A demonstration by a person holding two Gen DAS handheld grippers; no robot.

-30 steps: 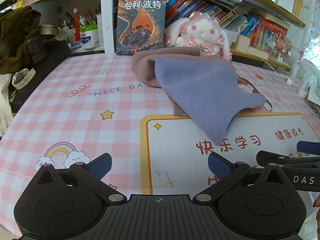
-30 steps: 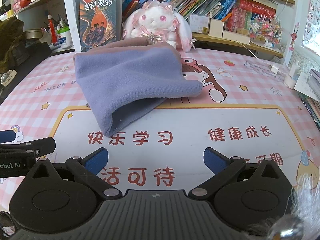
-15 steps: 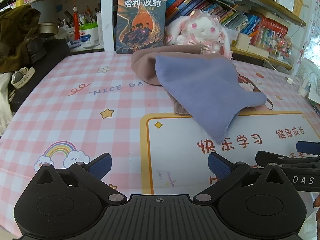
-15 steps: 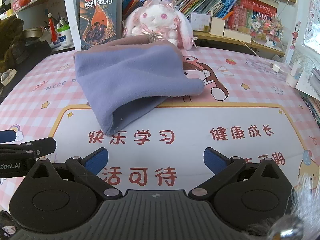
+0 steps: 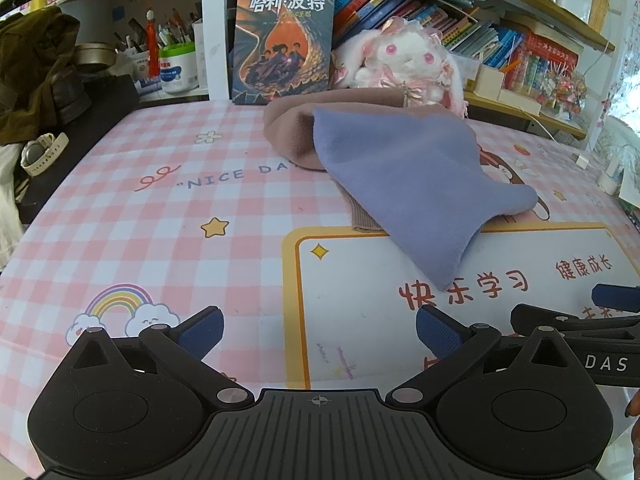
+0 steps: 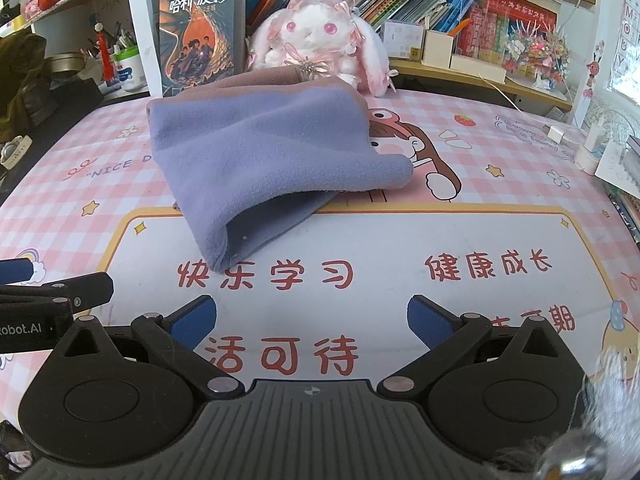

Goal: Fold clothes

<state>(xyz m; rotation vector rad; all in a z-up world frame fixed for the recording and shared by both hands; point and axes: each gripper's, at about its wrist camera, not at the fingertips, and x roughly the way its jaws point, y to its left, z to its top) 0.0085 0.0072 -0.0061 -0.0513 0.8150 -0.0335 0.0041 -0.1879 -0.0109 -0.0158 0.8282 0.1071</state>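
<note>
No garment (image 6: pixel 272 152) shift (grippers idle)

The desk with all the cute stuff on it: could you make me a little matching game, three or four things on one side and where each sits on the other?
Things:
1. purple cloth
2. plush rabbit
3. book with the dragon cover
4. wristwatch

Places:
A. standing upright against the shelf, left of the rabbit
B. lying on the dark surface off the desk's left edge
C. draped over a pinkish-brown garment mid-desk
D. sitting at the back, just behind the clothes

Pairs: 1-C, 2-D, 3-A, 4-B
</note>
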